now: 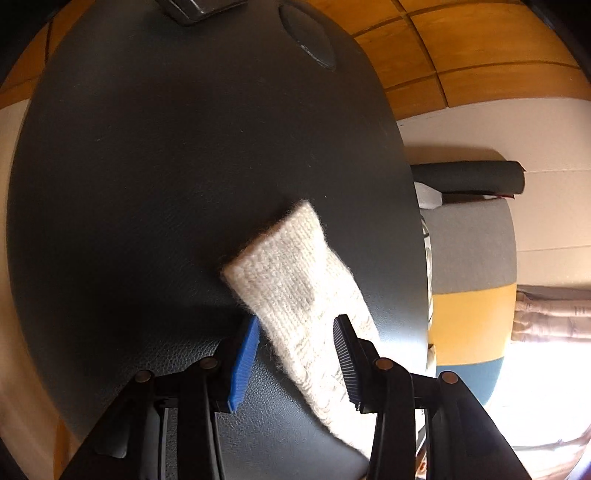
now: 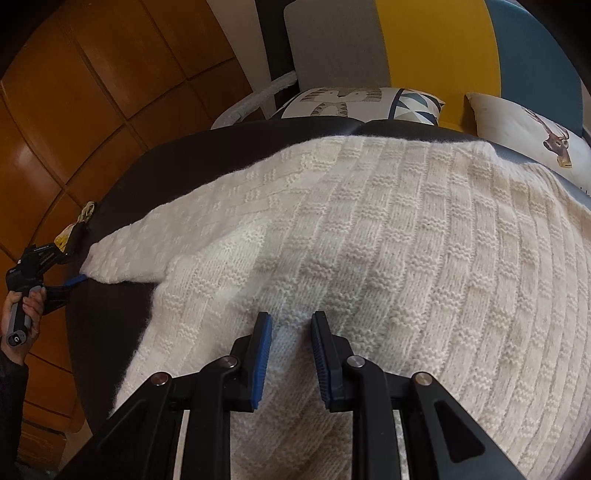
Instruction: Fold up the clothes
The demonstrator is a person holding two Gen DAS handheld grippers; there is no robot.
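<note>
Nearest in the right wrist view: right hand-held gripper (image 2: pixel 289 325), black arms with blue ribbed pads, jaws parted a little, poised over a small raised ridge of cream knit; pinching or merely touching, cannot tell. Beneath and beyond: cream-white sweater in a basket-weave block knit (image 2: pixel 388 236), spread flat over a round dark leather-textured desk (image 2: pixel 110 325), body covering most of the right and middle, sleeve stretching away to the left edge. At that sleeve end, far left: left hand-held gripper (image 2: pixel 79 273), one blue pad just beside the cuff, handle gripped by a bare hand (image 2: pixel 24 314) in a dark sleeve. Further back, past the desk rim: patterned white cushion with grey cat print (image 2: pixel 343 99), second white cushion with a deer head print (image 2: pixel 535 136), then a grey, yellow and blue panelled backrest (image 2: pixel 436 40). Brown wooden panelled wall (image 2: pixel 74 92) on the left.

Left wrist view, nearest: left hand-held gripper (image 1: pixel 297 325), jaws spread wide, fuzzy cream sleeve cuff (image 1: pixel 291 269) lying between the pads, flat on the dark desk (image 1: pixel 166 166), not squeezed. Beyond the cuff, bare dark surface, a dark oval object (image 1: pixel 306 33) near the far rim. Off to the right, dark rolled mat (image 1: pixel 469 177).
</note>
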